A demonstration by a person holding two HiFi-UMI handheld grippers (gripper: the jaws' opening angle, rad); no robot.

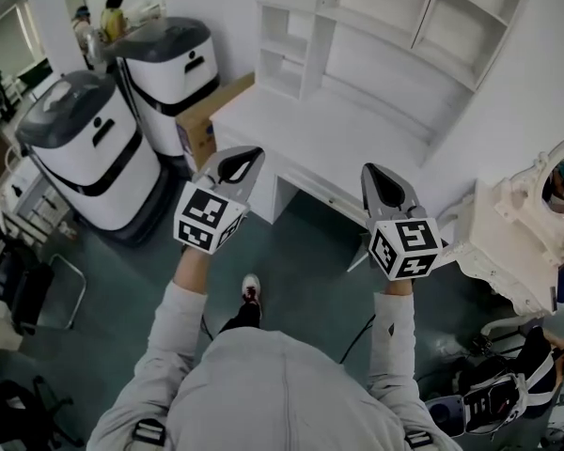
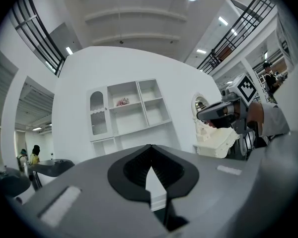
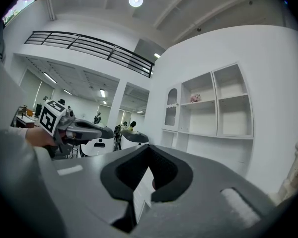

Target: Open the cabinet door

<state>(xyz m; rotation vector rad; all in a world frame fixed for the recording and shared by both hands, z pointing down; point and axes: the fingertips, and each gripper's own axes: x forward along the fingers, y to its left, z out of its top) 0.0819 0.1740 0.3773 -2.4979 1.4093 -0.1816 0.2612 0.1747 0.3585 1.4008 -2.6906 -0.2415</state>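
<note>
in the head view you hold the left gripper (image 1: 247,155) and the right gripper (image 1: 377,173) out level side by side, well apart, both pointing toward the white counter (image 1: 310,134) at the foot of the white cabinet (image 1: 385,36), and neither touches it. two white machines with dark lids (image 1: 85,148) stand on the floor at the left, a cardboard box (image 1: 210,113) sits just beside the counter's left end, and an ornate white dresser with a round mirror (image 1: 508,242) is at the right. in the left gripper view your fingers (image 2: 131,171) are clenched together with nothing between them. far ahead, the cabinet door (image 2: 97,114), arched and glazed, fills the upper left compartment of the cabinet and sits closed. a small pink thing (image 2: 122,102) rests on the shelf just right of it, and the right gripper shows at the right edge, in front of the dresser. in the right gripper view those fingers (image 3: 124,175) are likewise clenched and hold nothing. the cabinet door (image 3: 172,108) stands closed at the left of the shelves, well apart from the fingertips, and the left gripper pokes in from the left.
</note>
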